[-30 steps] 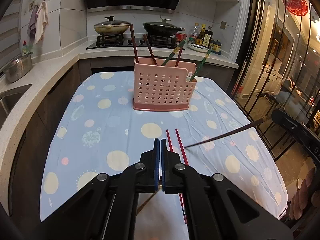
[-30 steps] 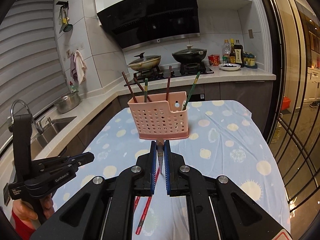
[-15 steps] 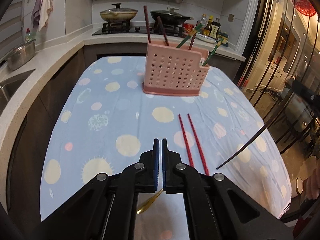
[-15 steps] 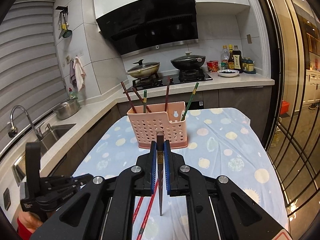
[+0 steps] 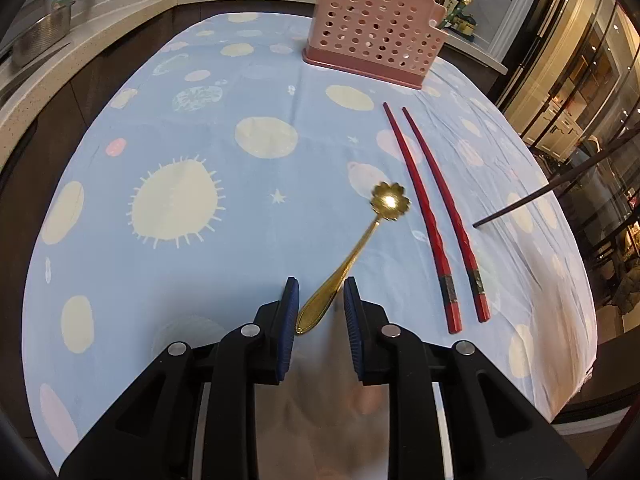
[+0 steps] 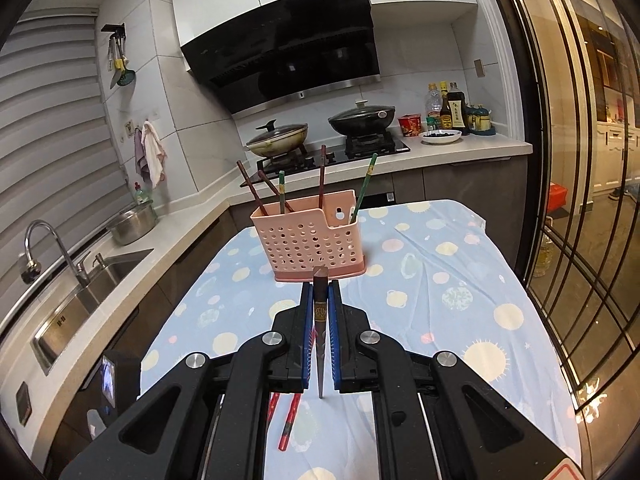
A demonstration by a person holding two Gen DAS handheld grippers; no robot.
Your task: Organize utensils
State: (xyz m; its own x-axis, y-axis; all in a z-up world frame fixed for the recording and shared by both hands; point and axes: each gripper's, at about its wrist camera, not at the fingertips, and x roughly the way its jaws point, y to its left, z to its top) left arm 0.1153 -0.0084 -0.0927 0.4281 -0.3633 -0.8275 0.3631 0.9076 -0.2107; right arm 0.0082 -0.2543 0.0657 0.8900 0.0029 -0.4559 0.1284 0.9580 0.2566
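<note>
My left gripper (image 5: 319,300) is open low over the table, its fingers on either side of the handle of a gold flower-shaped spoon (image 5: 352,254) lying on the spotted cloth. Two red chopsticks (image 5: 434,216) lie side by side to its right. My right gripper (image 6: 320,302) is shut on a dark brown chopstick (image 6: 320,320), held above the table with its tip pointing down; that chopstick also shows at the right of the left wrist view (image 5: 552,186). The pink perforated utensil basket (image 6: 310,240) stands at the table's far end with several chopsticks upright in it.
The light blue spotted tablecloth (image 5: 180,140) covers the table. A counter with a sink (image 6: 92,280) and steel pot (image 6: 130,224) runs along the left. A stove with two pans (image 6: 320,136) is behind the basket. Glass doors (image 6: 580,200) stand to the right.
My left gripper has opened and dropped low toward the table, so the gold spoon now lies between its fingers. My right gripper has risen a little with the dark chopstick.
</note>
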